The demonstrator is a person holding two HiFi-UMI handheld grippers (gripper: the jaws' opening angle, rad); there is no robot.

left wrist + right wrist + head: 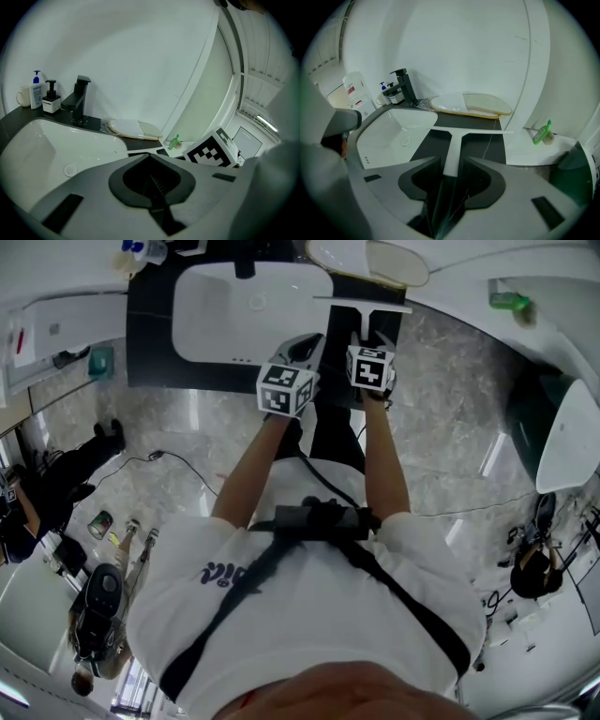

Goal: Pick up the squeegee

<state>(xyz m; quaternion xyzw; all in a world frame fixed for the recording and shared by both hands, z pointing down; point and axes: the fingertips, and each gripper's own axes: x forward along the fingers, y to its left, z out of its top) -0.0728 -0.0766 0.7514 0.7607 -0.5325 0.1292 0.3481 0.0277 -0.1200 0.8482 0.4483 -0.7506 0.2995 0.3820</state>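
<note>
**Open jaws straddle squeegee at counter's right end**

Head view: both forearms stretch forward, side by side, over the dark counter (148, 338). The left gripper (306, 345) hangs at the front edge beside the sink (220, 320). The right gripper (374, 334) points at the squeegee (362, 305), whose white blade lies crosswise near the counter's right end. The marker cubes cover both sets of jaws here.

Left gripper view: tilted down over the sink's rim, the left gripper (151, 177) has its jaws pressed together, nothing between them.

Right gripper view: pitched steeply down, the right gripper (451, 180) has its jaws apart on either side of the squeegee's handle (454, 149), with gaps both sides. The handle's near end is dark and blurred.
</note>
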